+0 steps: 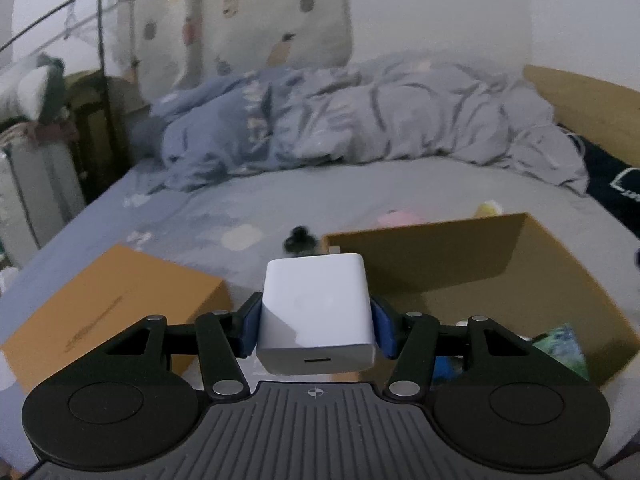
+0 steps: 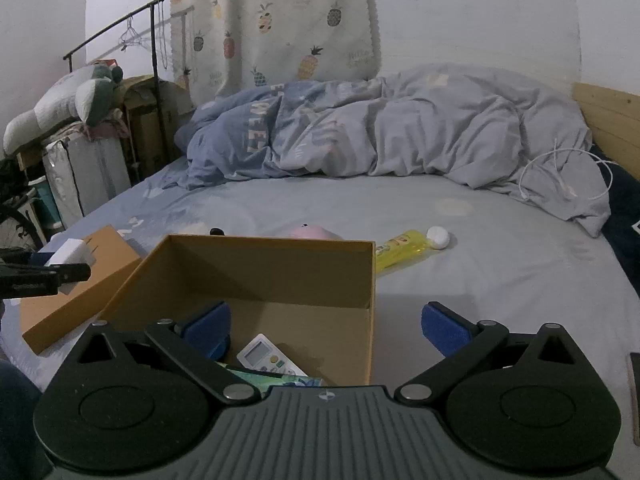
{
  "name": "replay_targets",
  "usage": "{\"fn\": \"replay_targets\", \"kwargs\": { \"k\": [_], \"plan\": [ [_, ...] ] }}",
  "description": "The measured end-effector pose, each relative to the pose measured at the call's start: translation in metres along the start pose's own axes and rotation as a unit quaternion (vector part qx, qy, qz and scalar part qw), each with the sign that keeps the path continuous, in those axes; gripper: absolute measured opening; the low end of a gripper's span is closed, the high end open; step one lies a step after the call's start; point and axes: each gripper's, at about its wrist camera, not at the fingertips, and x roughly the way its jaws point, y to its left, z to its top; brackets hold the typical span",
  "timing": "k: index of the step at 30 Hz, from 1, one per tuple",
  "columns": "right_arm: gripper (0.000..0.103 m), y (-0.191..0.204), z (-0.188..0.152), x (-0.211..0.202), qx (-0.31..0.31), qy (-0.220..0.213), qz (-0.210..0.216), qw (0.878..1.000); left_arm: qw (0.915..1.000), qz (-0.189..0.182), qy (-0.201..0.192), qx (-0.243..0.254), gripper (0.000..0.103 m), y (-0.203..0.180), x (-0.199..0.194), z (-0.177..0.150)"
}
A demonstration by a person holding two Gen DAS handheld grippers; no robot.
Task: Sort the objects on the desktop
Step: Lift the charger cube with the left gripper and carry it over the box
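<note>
Left gripper (image 1: pixel 316 326): blue pads clamped on the sides of a white rounded-square plastic charger (image 1: pixel 316 312), its port slot facing my camera, held above the gap between two boxes.

Right gripper (image 2: pixel 325 330): fingers spread wide, nothing between them, straddling the right wall of the open brown cardboard box (image 2: pixel 370 312).

Box contents: white remote control with a small screen (image 2: pixel 268 358), partly cut off by my gripper body; a green printed item beside it, mostly hidden, identity unclear.

Closed orange-brown flat cardboard box (image 1: pixel 112 312): lies left of the open box on the grey-blue bedsheet (image 2: pixel 480 264).

Behind the open box: yellow tube with a white cap (image 2: pixel 404 250), lying flat; pink soft object (image 2: pixel 310 232) and small black object (image 2: pixel 216 231), both largely hidden by the rear wall.
</note>
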Motion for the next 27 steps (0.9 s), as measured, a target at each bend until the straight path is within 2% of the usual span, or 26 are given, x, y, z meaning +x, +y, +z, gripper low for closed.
{"fn": "replay_targets", "kwargs": {
  "k": [8,27],
  "plan": [
    [0.103,-0.003,-0.001,-0.001,0.002,-0.002,0.003,1.0,0.9986,-0.043,-0.005,0.029,0.059,-0.041,-0.005,0.005],
    [0.103,-0.008,0.0,-0.001,0.008,0.007,0.003,1.0,0.9922,-0.093,0.047,0.069,0.059,-0.093,0.027,-0.02]
  ]
}}
